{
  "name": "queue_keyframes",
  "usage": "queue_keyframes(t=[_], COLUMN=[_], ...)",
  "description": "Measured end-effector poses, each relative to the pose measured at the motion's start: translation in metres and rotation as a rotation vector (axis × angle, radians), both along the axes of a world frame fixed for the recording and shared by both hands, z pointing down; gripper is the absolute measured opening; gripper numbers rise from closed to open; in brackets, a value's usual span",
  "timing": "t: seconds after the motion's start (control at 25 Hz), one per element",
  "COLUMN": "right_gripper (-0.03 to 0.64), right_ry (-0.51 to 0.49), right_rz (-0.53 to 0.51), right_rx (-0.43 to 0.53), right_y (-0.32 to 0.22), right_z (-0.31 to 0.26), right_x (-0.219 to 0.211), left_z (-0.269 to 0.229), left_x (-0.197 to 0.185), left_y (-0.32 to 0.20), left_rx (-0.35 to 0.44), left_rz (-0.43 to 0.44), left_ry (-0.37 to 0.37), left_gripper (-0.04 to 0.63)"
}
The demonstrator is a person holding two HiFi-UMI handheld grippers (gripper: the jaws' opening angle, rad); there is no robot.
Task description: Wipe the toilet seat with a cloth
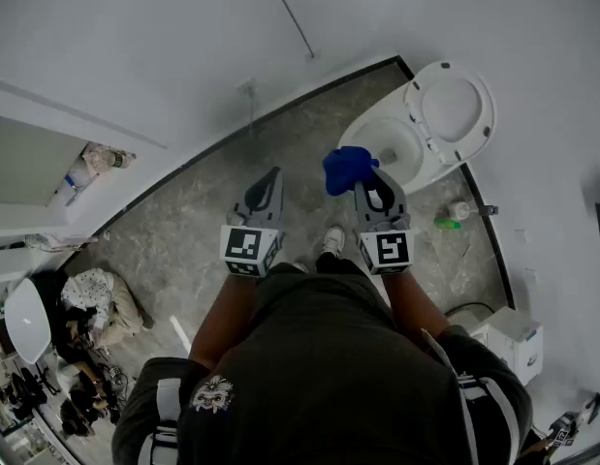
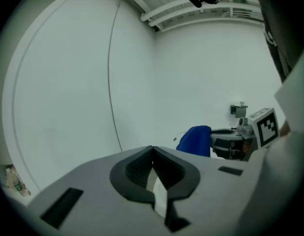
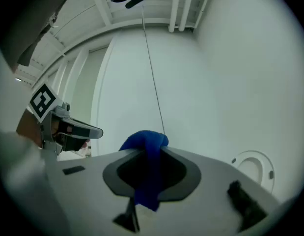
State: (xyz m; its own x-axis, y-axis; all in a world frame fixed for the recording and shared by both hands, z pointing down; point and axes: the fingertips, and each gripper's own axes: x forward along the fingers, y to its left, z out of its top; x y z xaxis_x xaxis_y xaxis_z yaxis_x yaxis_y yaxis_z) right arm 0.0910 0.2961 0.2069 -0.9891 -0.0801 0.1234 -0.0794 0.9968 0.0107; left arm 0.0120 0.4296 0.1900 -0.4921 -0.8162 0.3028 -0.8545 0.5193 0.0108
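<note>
Looking down in the head view, the right claw pinches a bunched blue cloth in the air, just short of the toilet, which lies at 1 o'clock from the person. Its raised lid leans back at 2 o'clock. I cannot tell whether the seat ring is down on the bowl or up with the lid. The left claw hangs beside the right one at 11 o'clock, over bare floor.

In the left gripper view, the left claw's pads are pressed together with nothing between them. The cloth shows at 3 o'clock and a blank wall lies ahead.

In the right gripper view, the pads are closed on a fold of the cloth, with a wad above them and a tail hanging below. The lid sits at 4 o'clock.

The grip looks narrow, so dragging along the rim could pull the cloth free into the bowl, and the loose tail could dip into the water. With so little cloth ahead of the tip, hard plastic may scrape the toilet.

The wall curves close behind the toilet from 12 to 3 o'clock. A small green bottle stands at the toilet's base at 3 o'clock. The open room is the floor toward 9 and 10 o'clock.
</note>
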Motion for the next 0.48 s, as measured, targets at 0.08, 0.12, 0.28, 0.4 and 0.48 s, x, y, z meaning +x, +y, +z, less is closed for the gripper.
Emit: queue_keyframes(t=[0.08, 0.12, 0.28, 0.4, 0.48], right_gripper=[0.058, 0.058, 0.058, 0.058, 0.058], right_ry=[0.002, 0.004, 0.006, -0.002, -0.011], right_rz=[0.014, 0.022, 0.064, 0.115, 0.152], right_rx=[-0.005, -0.007, -0.012, -0.009, -0.005], right_y=[-0.014, -0.021, -0.044, -0.059, -0.069], right_z=[0.003, 0.004, 0.009, 0.009, 0.006], right_x=[0.0, 0.0, 0.0, -0.002, -0.009], left_z=[0.001, 0.001, 0.002, 0.007, 0.011], left_x=[-0.001, -0.002, -0.008, -0.017, -0.03], left_y=[-0.016, -0.024, -0.05, -0.065, -0.074], left_rx=[-0.007, -0.008, -0.014, -0.016, -0.007], left_rz=[0.021, 0.031, 0.079, 0.115, 0.13], left_ry=[-0.005, -0.008, -0.02, -0.019, -0.008], left_gripper=[0.009, 0.009, 0.009, 0.009, 0.009])
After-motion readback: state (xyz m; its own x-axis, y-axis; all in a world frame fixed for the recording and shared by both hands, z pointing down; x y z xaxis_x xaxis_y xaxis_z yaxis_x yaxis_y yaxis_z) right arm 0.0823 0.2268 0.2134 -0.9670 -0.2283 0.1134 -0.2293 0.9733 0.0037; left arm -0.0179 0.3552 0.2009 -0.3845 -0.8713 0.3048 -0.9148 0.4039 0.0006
